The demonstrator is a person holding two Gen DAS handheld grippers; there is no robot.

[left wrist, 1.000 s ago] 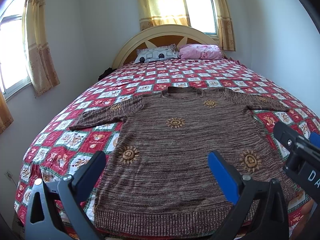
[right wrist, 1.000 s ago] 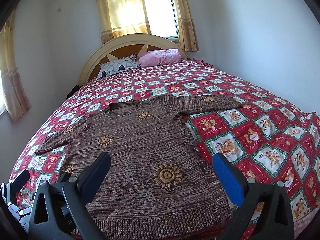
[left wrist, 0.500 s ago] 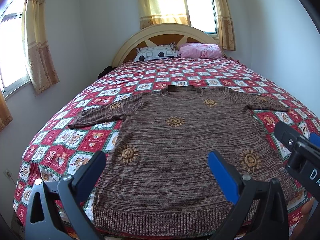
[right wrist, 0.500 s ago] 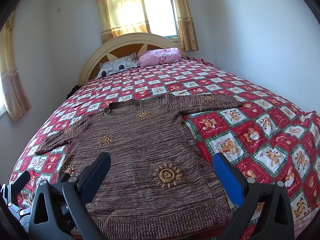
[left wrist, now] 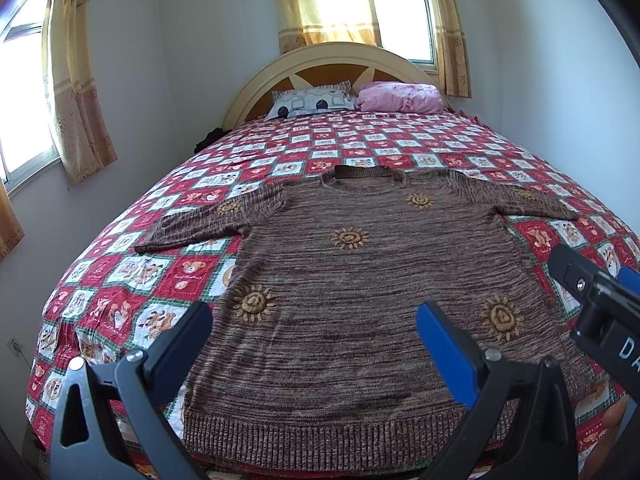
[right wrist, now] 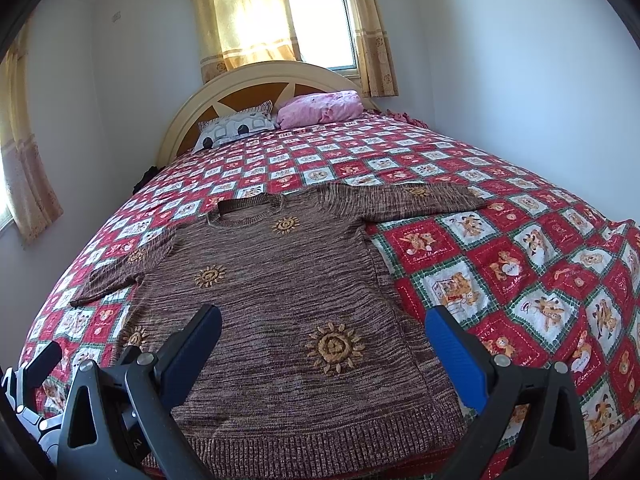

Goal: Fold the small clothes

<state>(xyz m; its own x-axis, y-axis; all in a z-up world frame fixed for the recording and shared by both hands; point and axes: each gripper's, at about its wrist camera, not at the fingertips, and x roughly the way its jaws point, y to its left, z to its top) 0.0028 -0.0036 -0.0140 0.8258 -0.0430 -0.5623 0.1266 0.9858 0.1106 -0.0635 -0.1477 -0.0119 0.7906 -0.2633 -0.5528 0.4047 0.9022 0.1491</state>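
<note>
Left wrist view: sweater (left wrist: 360, 300) flat on bed (left wrist: 120, 272), hem near. Soft, limp knit, light; best pinched at hem corners. Left tool (left wrist: 314, 330), right tool (right wrist: 324, 338) spread, empty.

White letters "DA", cut off at the frame edge, stand on the right gripper's (left wrist: 600, 304) black body in the left wrist view. Script on the quilt's (right wrist: 520, 264) squares is too small to read.
</note>
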